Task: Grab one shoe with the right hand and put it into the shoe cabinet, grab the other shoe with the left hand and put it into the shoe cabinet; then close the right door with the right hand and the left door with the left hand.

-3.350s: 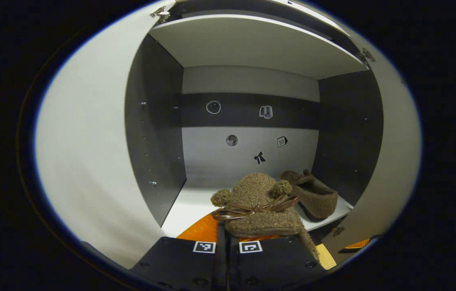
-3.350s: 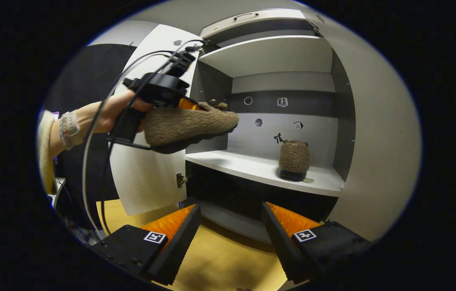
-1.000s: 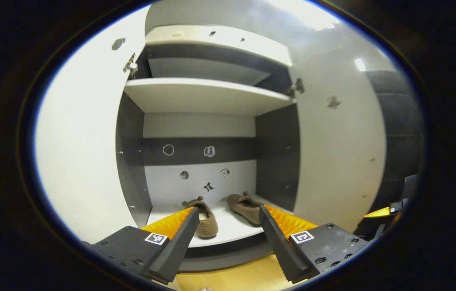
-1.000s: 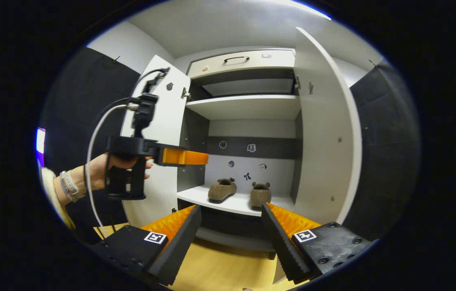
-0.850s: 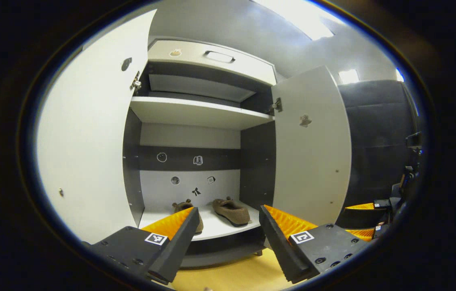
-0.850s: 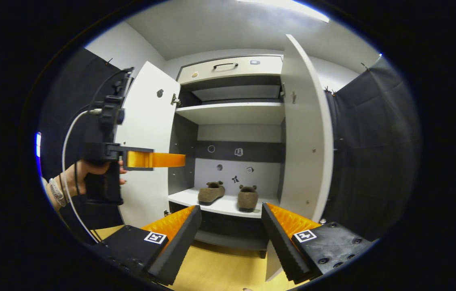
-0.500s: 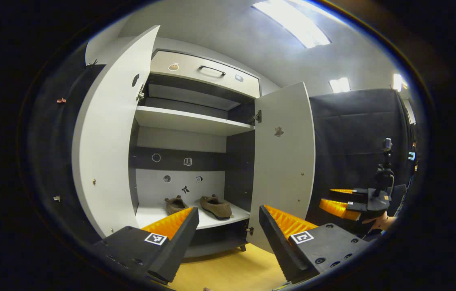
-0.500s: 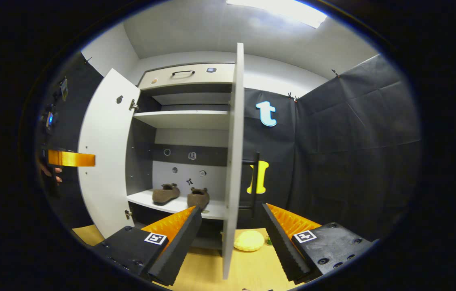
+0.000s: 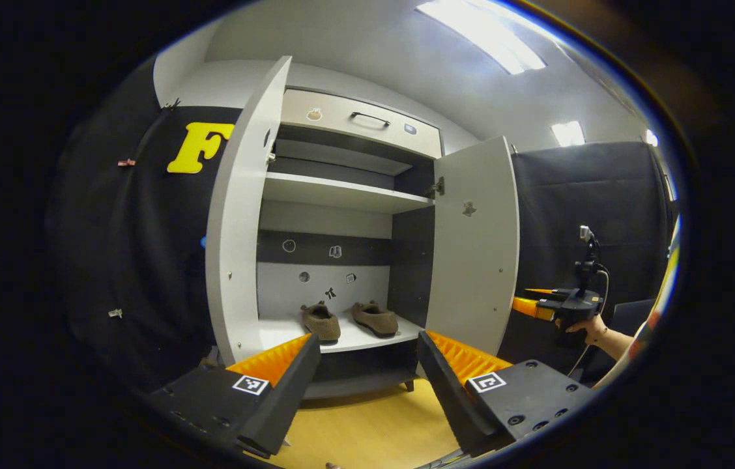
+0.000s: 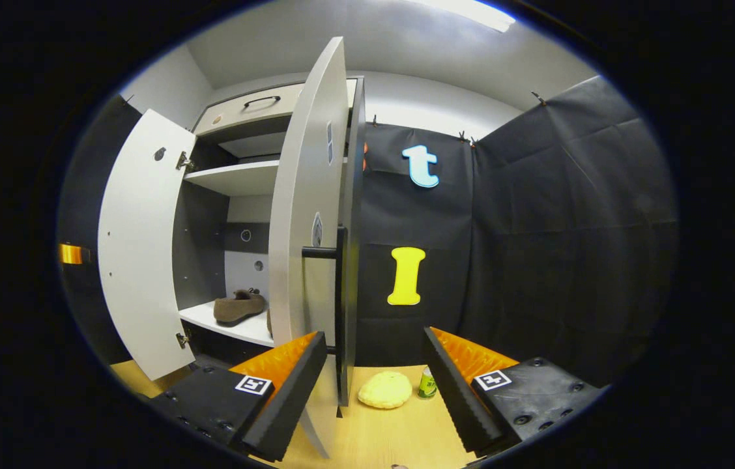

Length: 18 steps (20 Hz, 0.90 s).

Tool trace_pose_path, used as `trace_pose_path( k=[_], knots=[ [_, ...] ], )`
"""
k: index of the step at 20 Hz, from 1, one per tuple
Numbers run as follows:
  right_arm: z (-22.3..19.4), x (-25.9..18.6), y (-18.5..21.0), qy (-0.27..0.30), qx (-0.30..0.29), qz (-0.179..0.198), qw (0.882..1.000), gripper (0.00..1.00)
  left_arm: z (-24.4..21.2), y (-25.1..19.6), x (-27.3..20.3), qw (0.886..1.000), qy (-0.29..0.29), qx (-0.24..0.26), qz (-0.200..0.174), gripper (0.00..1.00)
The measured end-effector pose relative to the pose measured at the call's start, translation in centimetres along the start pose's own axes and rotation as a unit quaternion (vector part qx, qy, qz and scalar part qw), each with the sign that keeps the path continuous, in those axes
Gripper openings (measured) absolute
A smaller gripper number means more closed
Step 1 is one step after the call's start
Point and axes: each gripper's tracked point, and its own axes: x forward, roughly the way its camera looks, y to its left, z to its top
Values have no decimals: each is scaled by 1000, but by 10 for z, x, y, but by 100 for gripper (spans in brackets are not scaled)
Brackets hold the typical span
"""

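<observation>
Two brown fuzzy shoes, one [image 9: 320,321] and the other [image 9: 375,317], sit side by side on the lower shelf [image 9: 341,339] of the white shoe cabinet. Both doors stand open: the left door [image 9: 240,215] and the right door [image 9: 475,247]. My left gripper [image 9: 367,340] is open and empty, well back from the cabinet. My right gripper [image 10: 374,336] is open and empty, facing the edge of the right door [image 10: 305,228] with its black bar handle [image 10: 340,306]. One shoe [image 10: 237,307] shows past that door. In the left gripper view the right gripper [image 9: 553,306] sits beyond the right door, held by a hand [image 9: 592,329].
A yellow round object [image 10: 385,389] and a small green can [image 10: 428,383] lie on the wooden floor [image 10: 374,436] to the right of the cabinet. A drawer with a handle [image 9: 367,118] tops the cabinet. Black cloth walls stand on both sides.
The left gripper set its shoe on the shelf, opened and pulled back. Both grippers backed away; the right one swung round to the outer side of the right door.
</observation>
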Motion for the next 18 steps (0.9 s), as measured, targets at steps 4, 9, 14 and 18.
trace_pose_path(
  k=[4,9,14,18],
  knots=[
    [-1,8,4,8,20,18,1000,91,3,20,-8,1000,-8,-18,23,96],
    [-3,13,49,9,42,64,997,95,-5,38,-16,999,10,1,53,96],
    [-5,34,114,13,49,125,991,96,-14,47,-21,998,14,-20,65,96],
    [-9,61,158,15,65,148,987,96,-14,64,-35,995,15,-18,96,96]
  ],
)
